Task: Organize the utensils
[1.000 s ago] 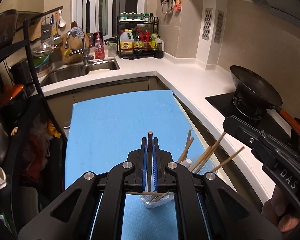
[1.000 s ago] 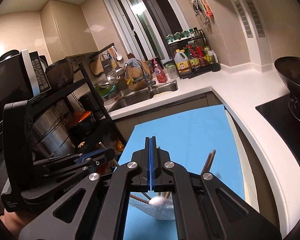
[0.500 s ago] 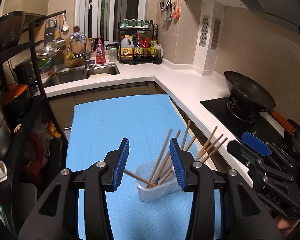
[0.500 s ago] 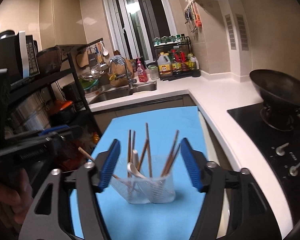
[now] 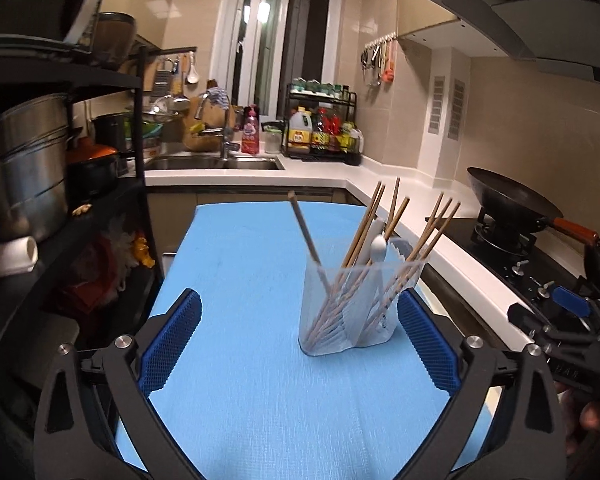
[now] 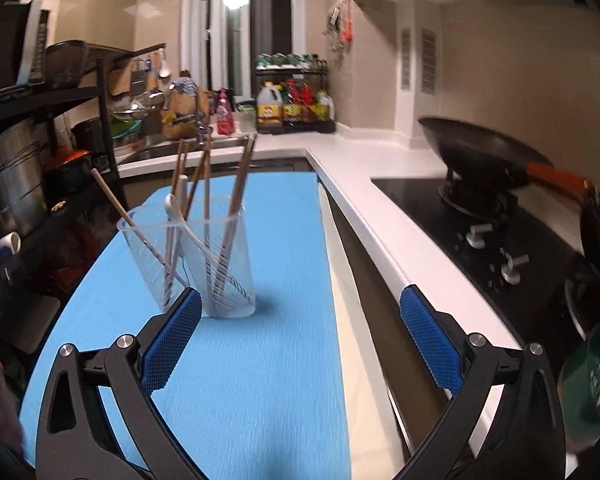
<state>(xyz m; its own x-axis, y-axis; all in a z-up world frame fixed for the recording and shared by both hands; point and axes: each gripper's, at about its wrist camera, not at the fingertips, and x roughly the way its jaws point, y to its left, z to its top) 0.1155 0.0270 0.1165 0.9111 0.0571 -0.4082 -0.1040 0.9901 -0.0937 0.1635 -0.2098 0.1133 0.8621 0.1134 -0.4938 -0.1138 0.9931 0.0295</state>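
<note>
A clear two-compartment holder (image 5: 352,308) stands on the blue mat (image 5: 240,280). It holds several wooden chopsticks (image 5: 364,232) and a white spoon (image 5: 378,248). My left gripper (image 5: 300,344) is low over the mat, its jaws opening wide; the holder stands just beyond the fingertips, close to the right pad (image 5: 428,344), untouched. In the right wrist view the holder (image 6: 220,264) is ahead and to the left. My right gripper (image 6: 300,344) has its jaws opening, with only mat between them. The right gripper (image 5: 560,320) also shows at the left view's right edge.
A white counter (image 6: 380,216) runs along the mat's right side, with a black hob (image 6: 460,232) and a wok (image 6: 484,148). A dark rack with pots (image 5: 24,184) stands on the left. The sink (image 5: 220,162) and bottle rack (image 5: 320,128) are behind. A green container (image 6: 592,384) is near right.
Both grippers went from shut to wide open and drew back and down from the holder. The left let go of a chopstick, which now leans in the holder.
</note>
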